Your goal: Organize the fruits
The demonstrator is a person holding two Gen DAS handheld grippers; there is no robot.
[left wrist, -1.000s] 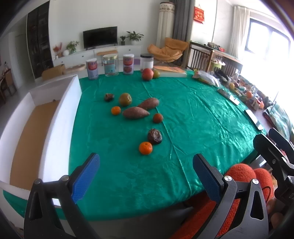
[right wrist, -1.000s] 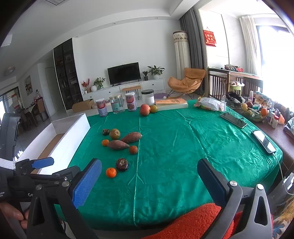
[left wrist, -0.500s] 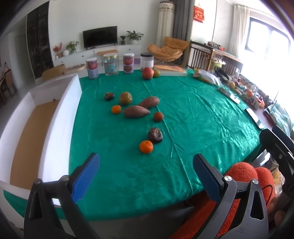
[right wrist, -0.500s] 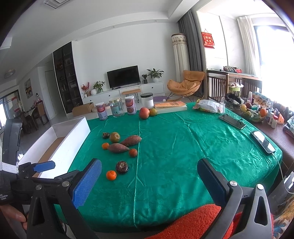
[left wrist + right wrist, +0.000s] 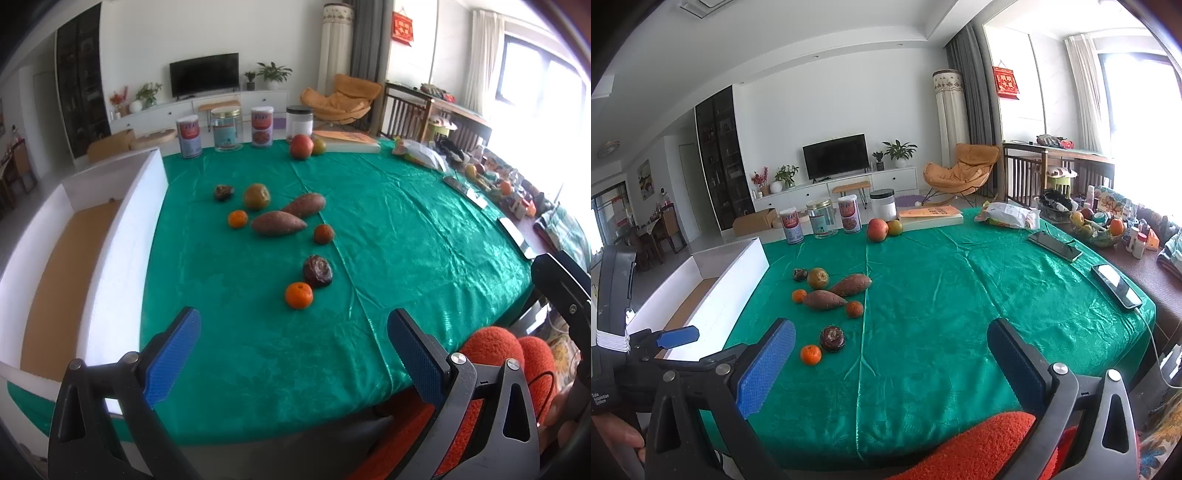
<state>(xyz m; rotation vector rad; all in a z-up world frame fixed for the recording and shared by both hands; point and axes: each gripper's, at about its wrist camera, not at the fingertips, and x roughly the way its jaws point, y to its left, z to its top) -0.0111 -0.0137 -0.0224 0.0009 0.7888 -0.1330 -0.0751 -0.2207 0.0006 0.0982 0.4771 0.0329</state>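
Evidently nothing is sorted yet. Nearest the cameras, the left gripper [image 5: 293,354] and right gripper [image 5: 892,365] both hang over the near edge of the worktop [image 5: 406,229], jaws spread wide and empty, well short of any fruit.

Closest on the green cloth lies an orange [image 5: 299,295], just beside a dark wrinkled fruit [image 5: 317,270]; whether they touch is hard to tell. Further in sits a second cluster: a small orange [image 5: 324,233], two sweet potatoes [image 5: 278,223] lying close together at an angle, another orange [image 5: 237,219], a brownish-green round fruit [image 5: 256,196] and a small dark fruit [image 5: 223,192]. At the far edge a red apple [image 5: 301,146] rests against a greenish fruit [image 5: 318,146], near a row of jars [image 5: 226,129].

Along the worktop's left side stands a white box [image 5: 122,236], its brown floor bare as far as can be seen. That looks the likely place for the fruit, though the pictures do not confirm it.

By my reading the whole job remains: every piece lies loose on the cloth, none is gripped, and the near orange seems the easiest first pick.
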